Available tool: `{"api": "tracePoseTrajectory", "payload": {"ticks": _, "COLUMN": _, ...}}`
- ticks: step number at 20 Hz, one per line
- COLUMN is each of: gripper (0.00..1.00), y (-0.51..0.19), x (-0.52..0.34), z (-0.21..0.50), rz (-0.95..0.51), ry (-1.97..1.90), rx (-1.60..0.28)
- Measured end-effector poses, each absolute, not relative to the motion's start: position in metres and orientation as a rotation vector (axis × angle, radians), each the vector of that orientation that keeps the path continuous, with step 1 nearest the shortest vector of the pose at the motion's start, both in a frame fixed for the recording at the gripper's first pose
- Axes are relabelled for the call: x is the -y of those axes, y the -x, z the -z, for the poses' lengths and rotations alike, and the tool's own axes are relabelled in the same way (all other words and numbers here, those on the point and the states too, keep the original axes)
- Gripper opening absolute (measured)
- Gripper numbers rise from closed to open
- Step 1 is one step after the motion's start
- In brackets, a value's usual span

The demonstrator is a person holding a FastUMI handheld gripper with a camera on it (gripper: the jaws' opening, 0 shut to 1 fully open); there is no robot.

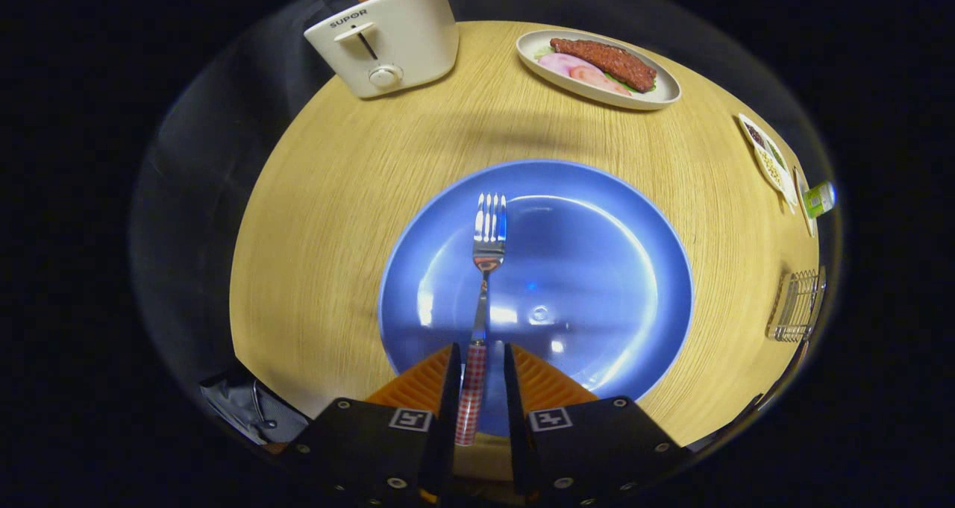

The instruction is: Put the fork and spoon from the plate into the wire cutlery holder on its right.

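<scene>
Straddling the fork's red-checked handle, the gripper has its jaws set narrowly, one on each side of it, though a sliver of gap shows by the right finger, so a firm grip cannot be told from this view. The fork lies on the blue plate, tines pointing away beyond the fingers. No spoon can be made out on the plate. The step in hand looks to be picking up the fork. The wire cutlery holder stands on the table well off to the right of the plate. Next, the jaws would need to pinch the handle firmly, lift it off the plate, swing right and tip the fork upright over the holder's opening.
</scene>
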State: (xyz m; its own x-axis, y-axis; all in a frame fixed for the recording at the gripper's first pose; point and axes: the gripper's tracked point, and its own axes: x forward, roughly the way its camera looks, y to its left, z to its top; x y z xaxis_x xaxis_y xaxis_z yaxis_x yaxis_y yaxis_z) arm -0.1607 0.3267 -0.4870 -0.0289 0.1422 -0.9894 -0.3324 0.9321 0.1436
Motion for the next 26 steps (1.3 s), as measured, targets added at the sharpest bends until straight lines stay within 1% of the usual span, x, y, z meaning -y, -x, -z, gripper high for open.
{"api": "tracePoseTrajectory", "payload": {"ticks": 2, "gripper": 0.17, "y": 0.162, "x": -0.329, "z": 0.489, "rz": -0.386, "ry": 0.122, "rx": -1.567}}
{"api": "tracePoseTrajectory", "payload": {"ticks": 6, "gripper": 0.09, "y": 0.15, "x": -0.322, "z": 0.477, "rz": -0.391, "ry": 0.063, "rx": -1.507}}
{"api": "tracePoseTrajectory", "payload": {"ticks": 11, "gripper": 0.08, "y": 0.121, "x": -0.265, "z": 0.433, "rz": -0.295, "ry": -0.052, "rx": -1.417}}
{"api": "tracePoseTrajectory", "payload": {"ticks": 15, "gripper": 0.08, "y": 0.104, "x": -0.185, "z": 0.399, "rz": -0.148, "ry": -0.137, "rx": -1.36}}
{"api": "tracePoseTrajectory", "payload": {"ticks": 20, "gripper": 0.08, "y": 0.1, "x": -0.072, "z": 0.369, "rz": 0.018, "ry": -0.181, "rx": -1.308}}
{"api": "tracePoseTrajectory", "payload": {"ticks": 23, "gripper": 0.08, "y": 0.103, "x": -0.026, "z": 0.36, "rz": 0.073, "ry": -0.195, "rx": -1.306}}
{"api": "tracePoseTrajectory", "payload": {"ticks": 26, "gripper": 0.08, "y": 0.112, "x": -0.003, "z": 0.362, "rz": 0.081, "ry": -0.238, "rx": -1.339}}
